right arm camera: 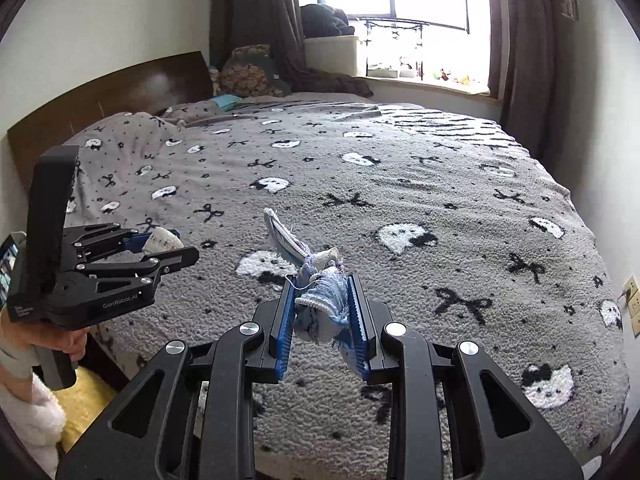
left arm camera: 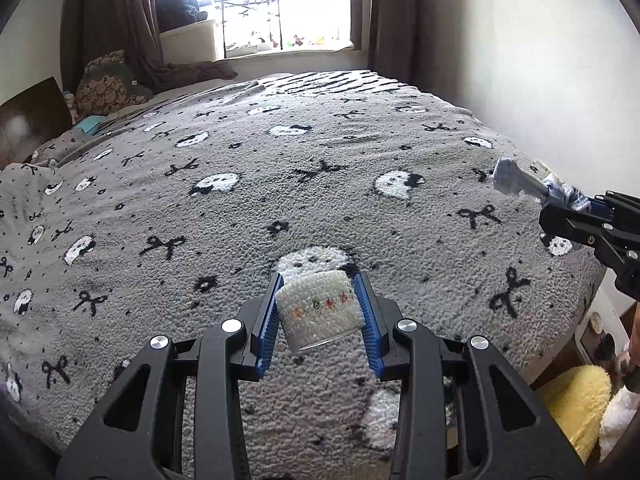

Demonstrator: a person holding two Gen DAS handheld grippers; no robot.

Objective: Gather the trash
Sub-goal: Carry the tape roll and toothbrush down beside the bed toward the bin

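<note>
Left hand-held gripper [left arm camera: 319, 306], pinching a small white cup-like piece of trash [left arm camera: 316, 310] with a coloured band between its blue pads, held clear above the bed [left arm camera: 280, 184]; right hand-held gripper [right arm camera: 320, 308], clamped on a frayed blue-and-white scrap of fabric or wrapper [right arm camera: 316, 300], one strip of it projecting forward over the grey patterned blanket [right arm camera: 400, 208]. Both items are lifted off the bed, neither touching it; the two grippers are well apart, side by side at the near edge. Progress, as judged: two pieces are picked up; no bin or bag shows in either view, so disposal remains; the blanket shows no further obvious litter, though a teal object [left arm camera: 90, 125] near the pillows [left arm camera: 108, 88] cannot be identified; the far window sill is too small to assess.
</note>
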